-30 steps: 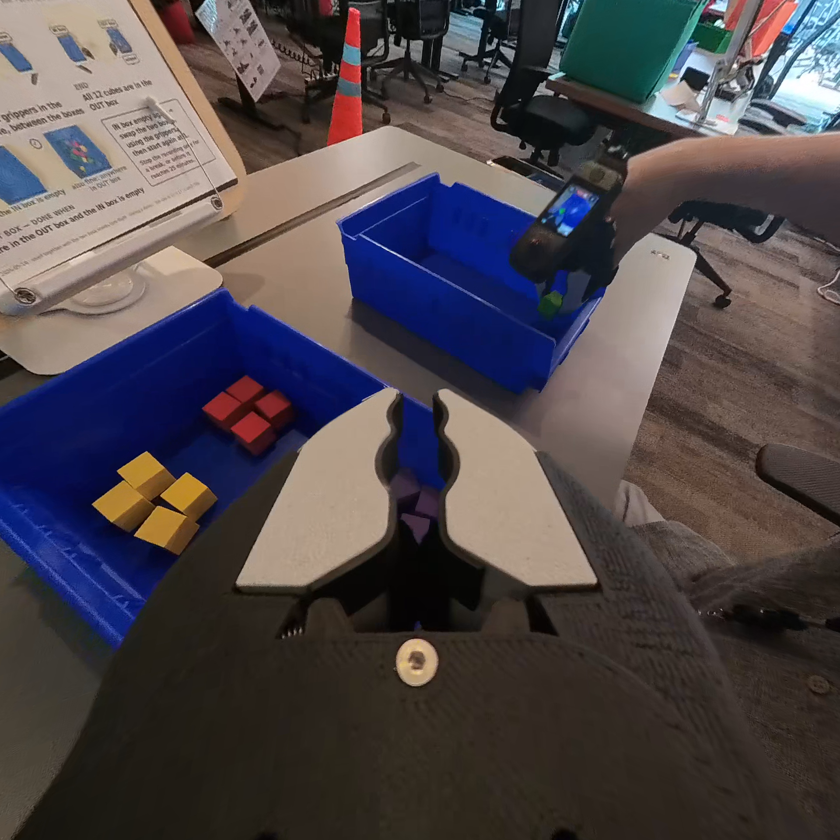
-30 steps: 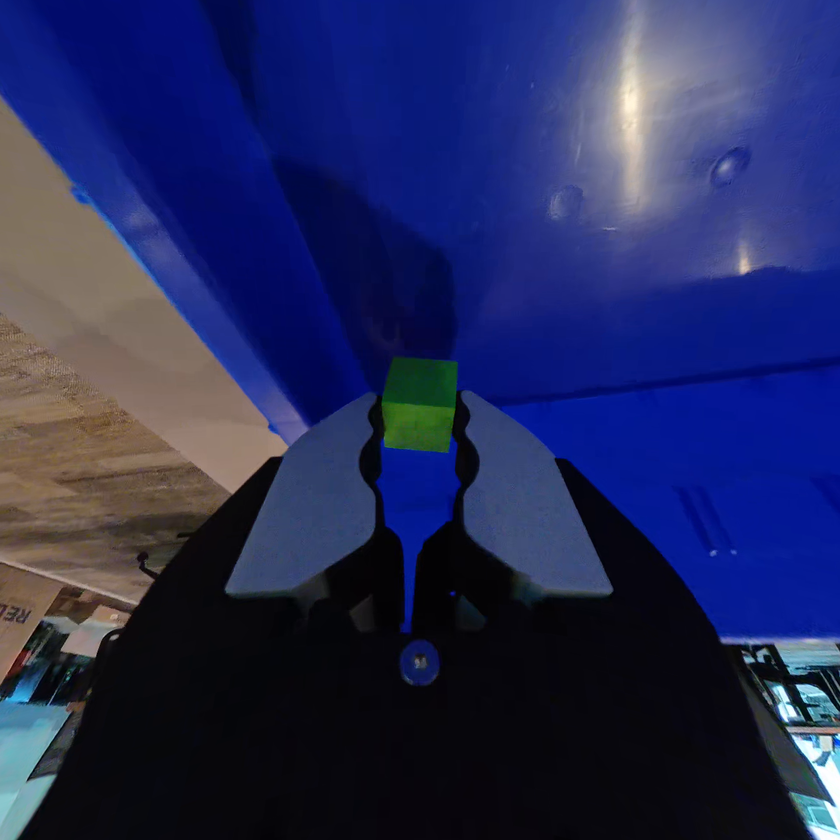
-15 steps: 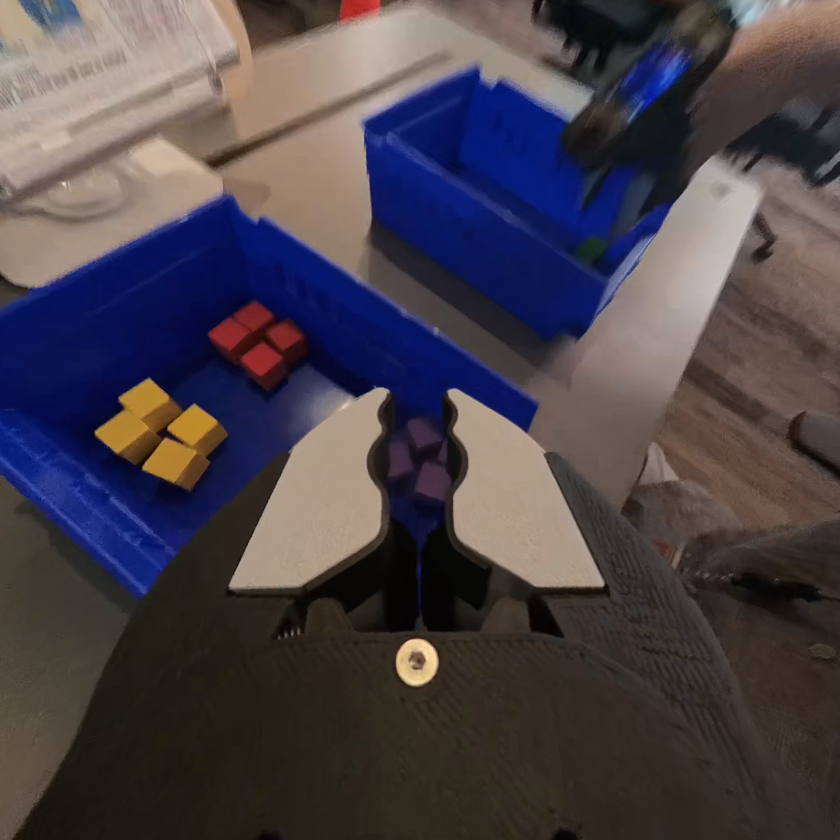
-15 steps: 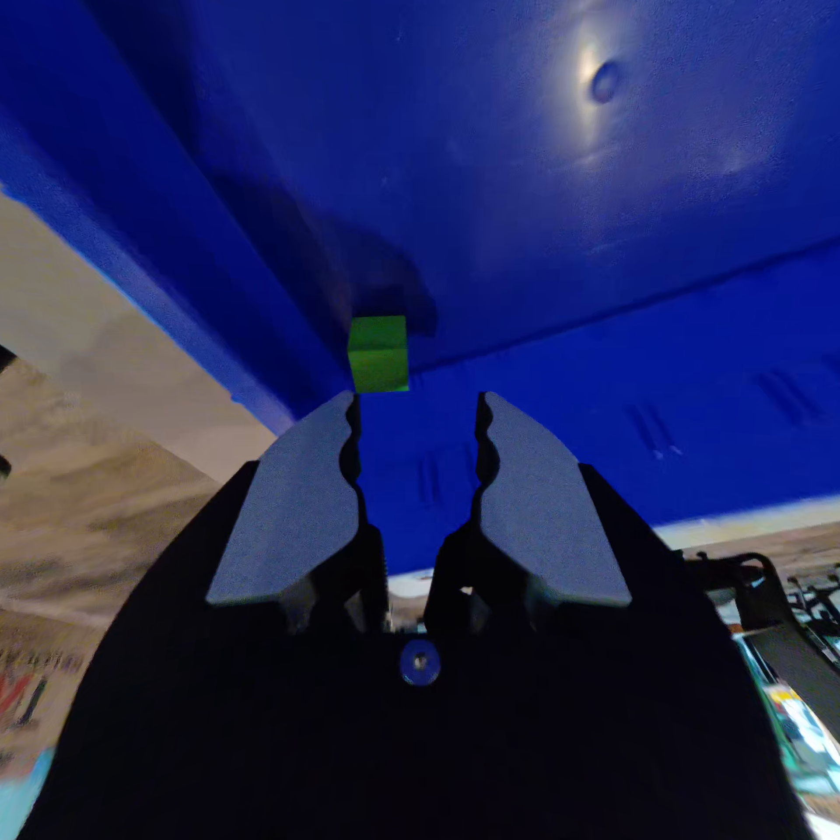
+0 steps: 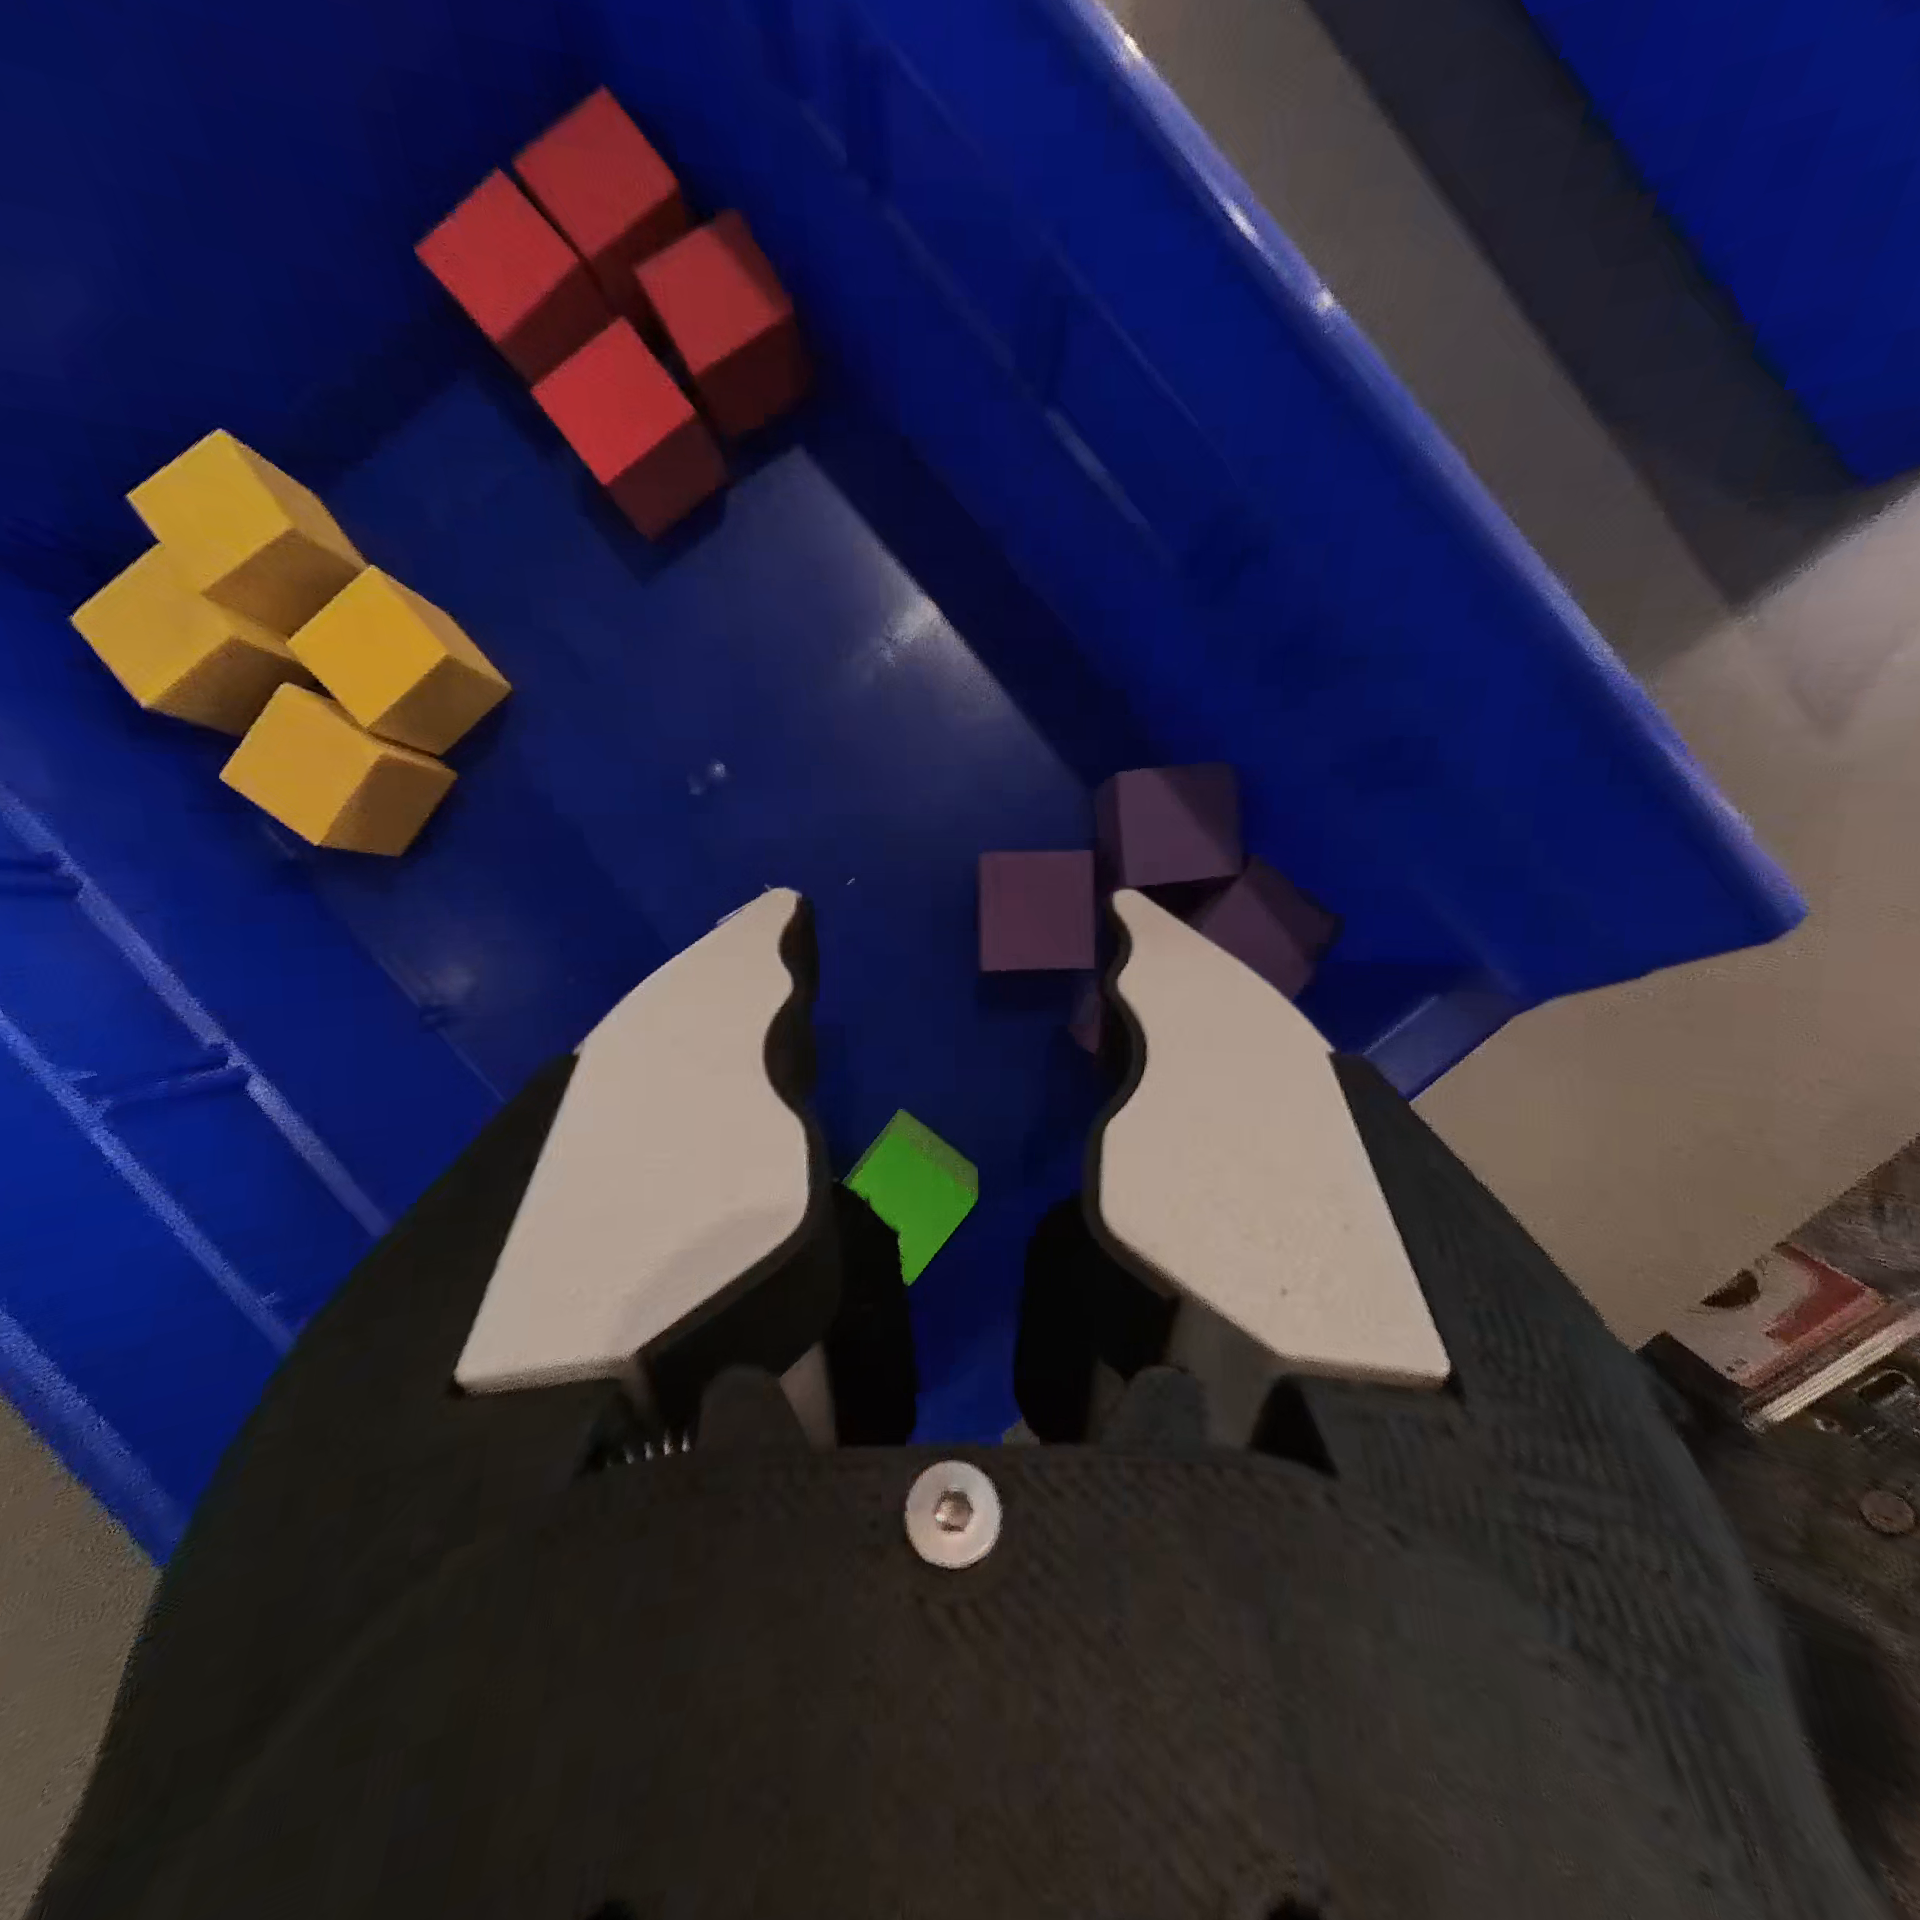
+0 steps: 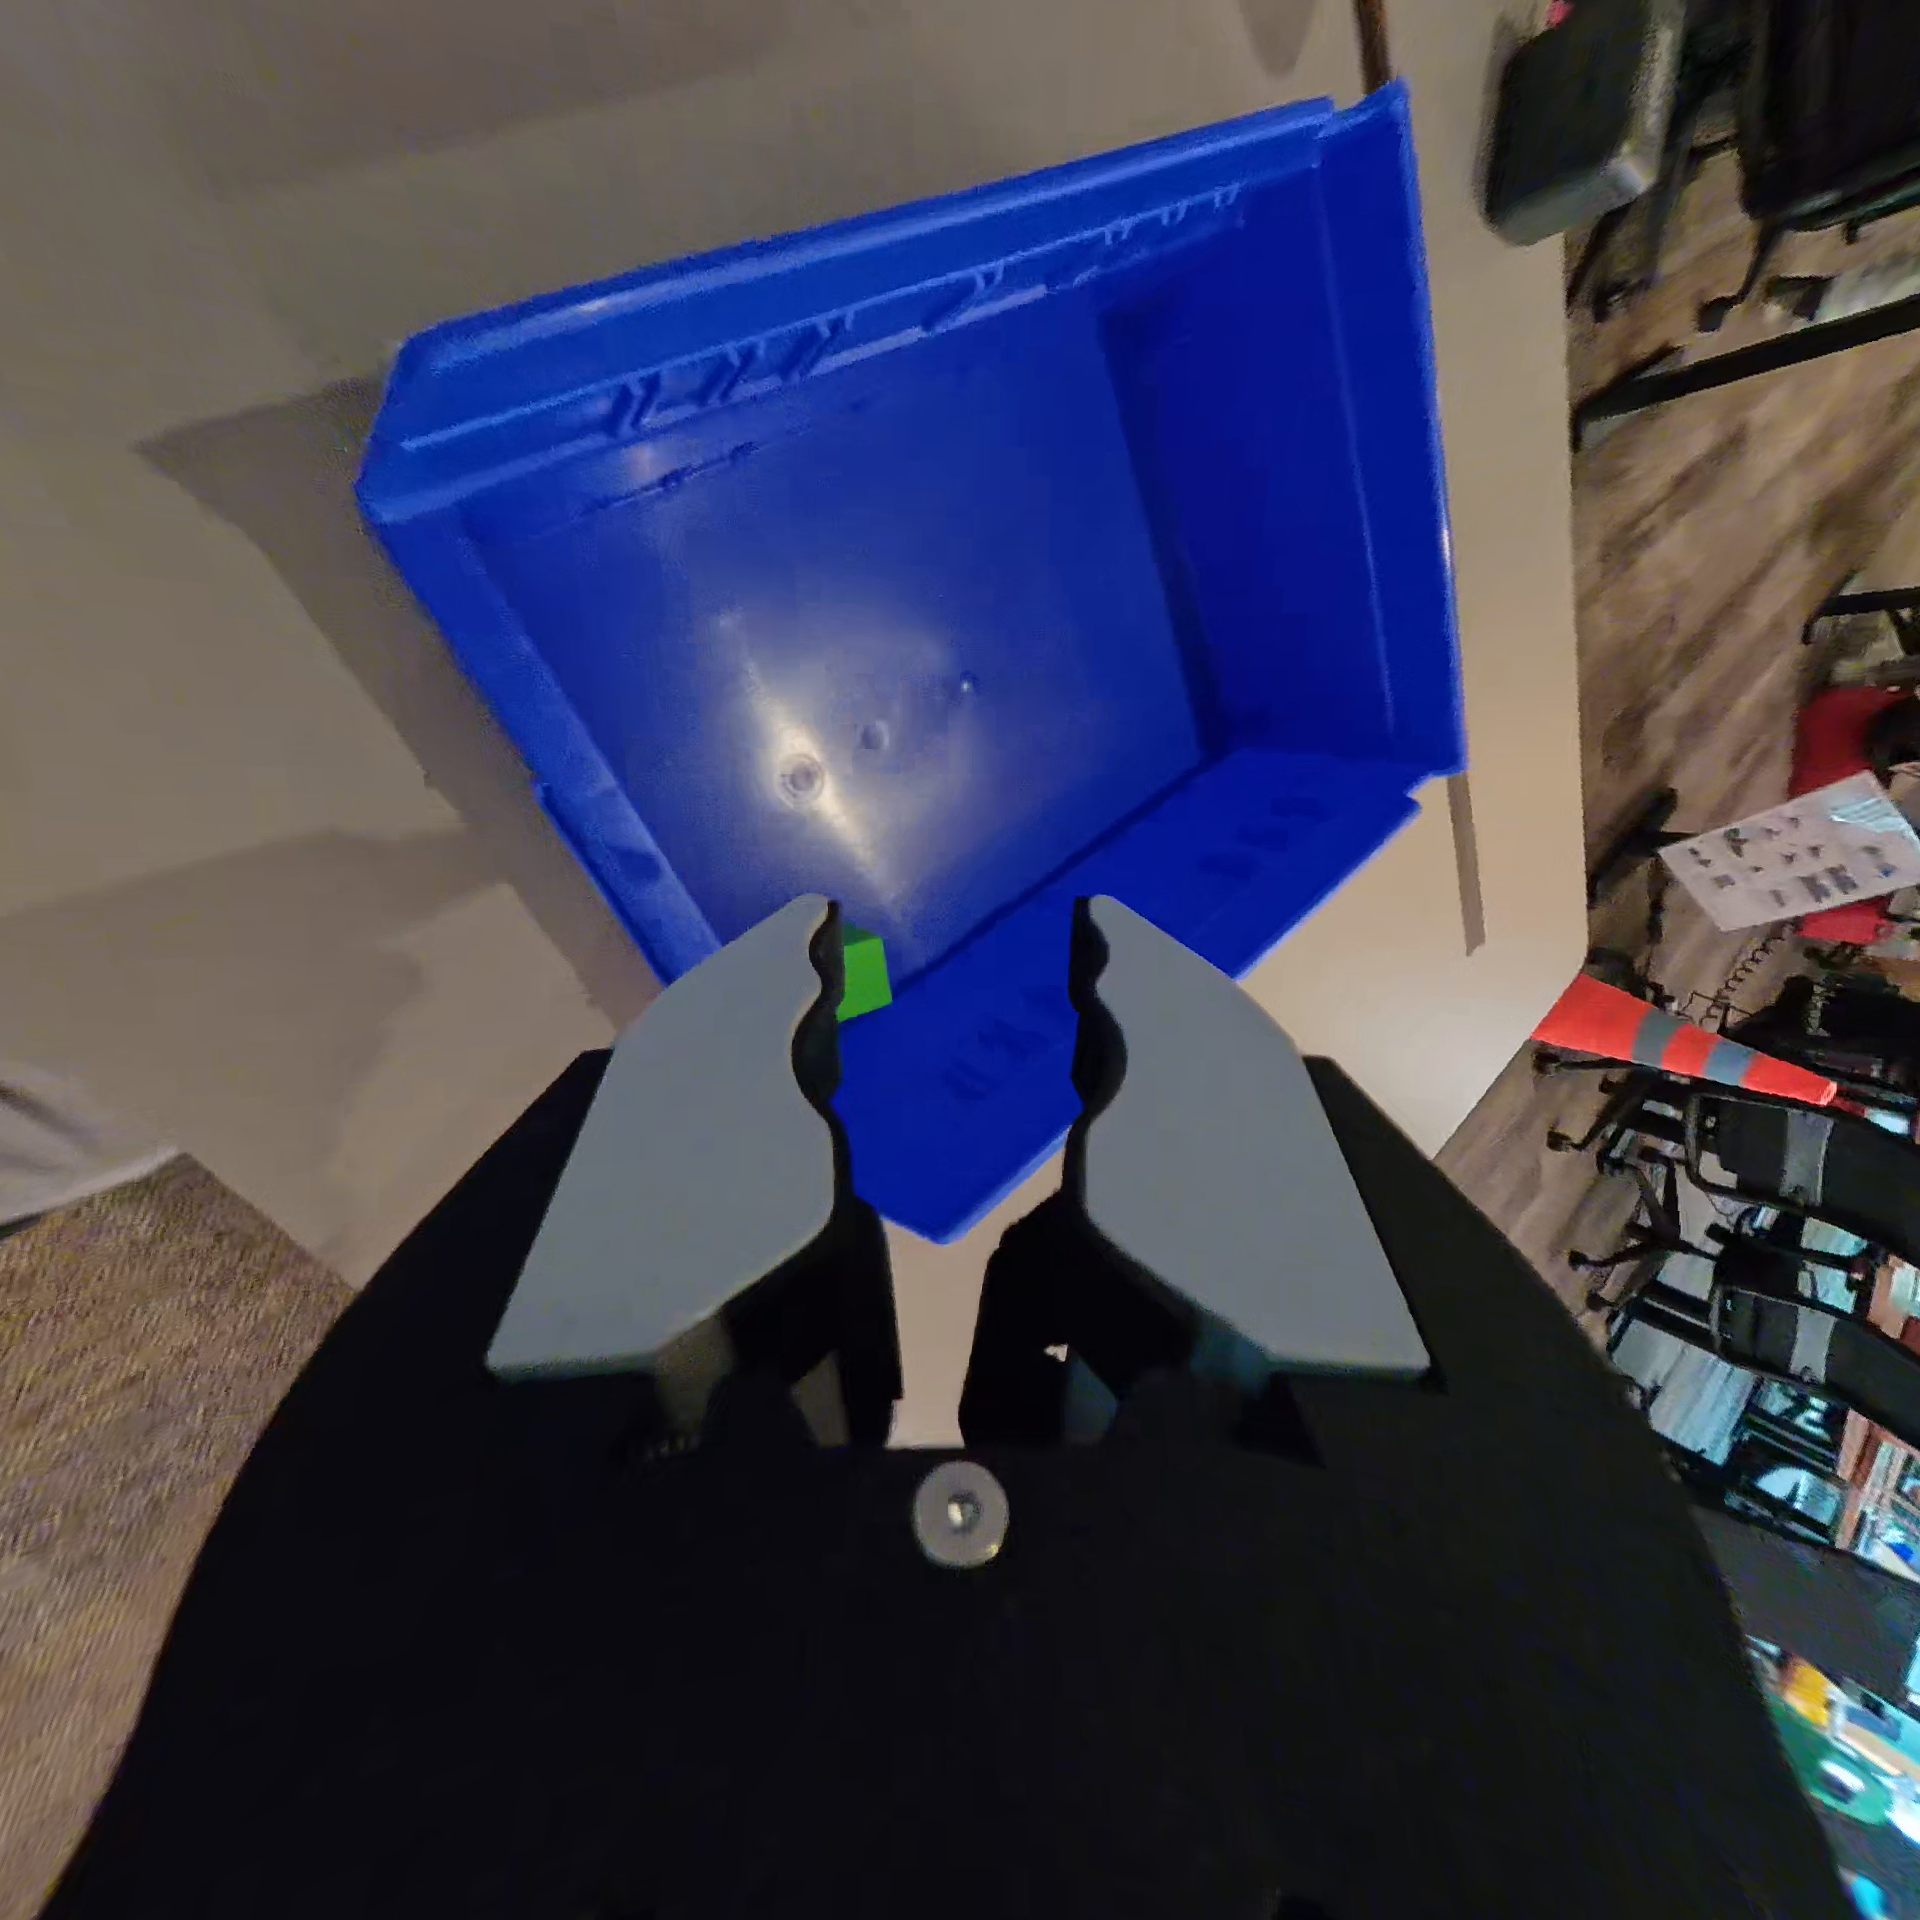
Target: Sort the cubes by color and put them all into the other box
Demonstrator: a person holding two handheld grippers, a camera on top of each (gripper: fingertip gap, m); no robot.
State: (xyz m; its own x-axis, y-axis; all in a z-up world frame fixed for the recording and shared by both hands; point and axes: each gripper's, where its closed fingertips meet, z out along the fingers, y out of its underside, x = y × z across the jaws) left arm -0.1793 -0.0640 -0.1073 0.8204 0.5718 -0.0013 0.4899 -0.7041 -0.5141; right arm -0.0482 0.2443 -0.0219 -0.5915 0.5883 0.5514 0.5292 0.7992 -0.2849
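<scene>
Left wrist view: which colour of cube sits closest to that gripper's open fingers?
The lone green cube, low in the gap behind the left gripper's fingertips. The purple cubes lie just beyond; red and yellow farther off.

left hand-held gripper (image 5: 956, 925) spread over green cube (image 5: 920, 1184) | right hand-held gripper (image 6: 954, 925) spread, green block (image 6: 864, 971) in bin corner

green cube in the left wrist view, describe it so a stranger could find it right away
Start at the big blue plastic bin holding clusters of small cubes. Look between the open fingers of the left hand-held gripper: the small bright green cube lies alone there, the only green one, apart from the purple cube cluster.
</scene>
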